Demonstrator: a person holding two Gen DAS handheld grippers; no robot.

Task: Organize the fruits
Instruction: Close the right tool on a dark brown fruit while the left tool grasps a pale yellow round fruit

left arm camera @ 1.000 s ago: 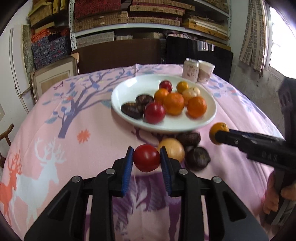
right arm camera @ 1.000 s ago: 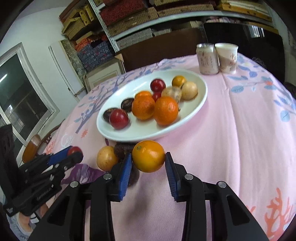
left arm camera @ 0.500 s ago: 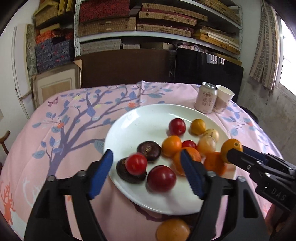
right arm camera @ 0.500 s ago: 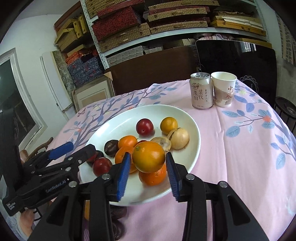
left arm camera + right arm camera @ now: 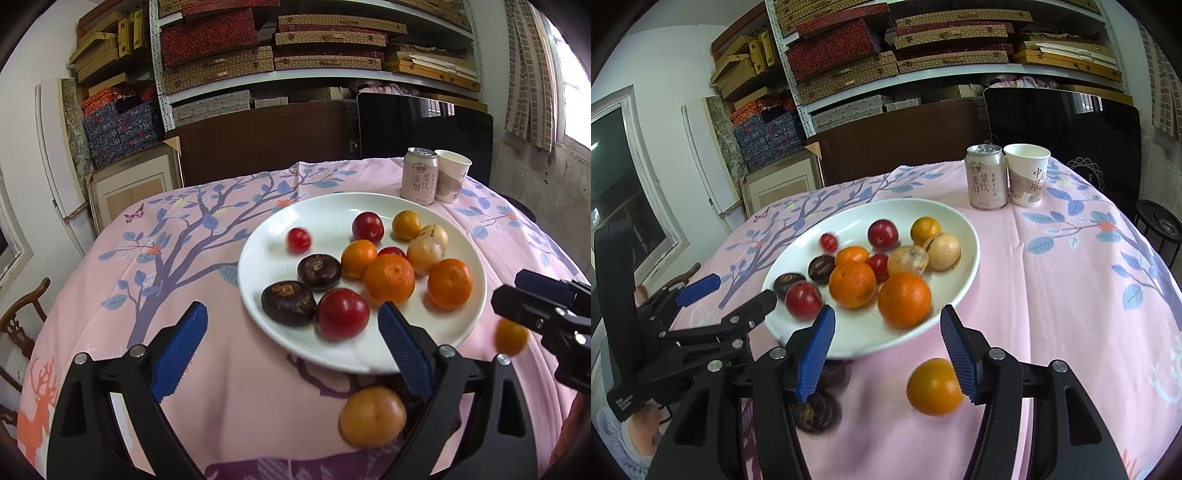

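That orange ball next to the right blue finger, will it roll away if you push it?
Probably. The orange looks round and smooth, so a nudge should send it rolling on the tablecloth. It is blurred beside the opening right gripper, likely moving already. It looks firm, not squishy.

A second ago the left gripper [image 5: 291, 345] pinched a small round red fruit [image 5: 299, 240]; now its jaws are opening with nothing between them, and that fruit sits blurred on the white plate [image 5: 476, 295] ahead. The right gripper [image 5: 888, 345] is opening too, and its round orange fruit [image 5: 934, 387] has dropped below its right finger, off the plate.
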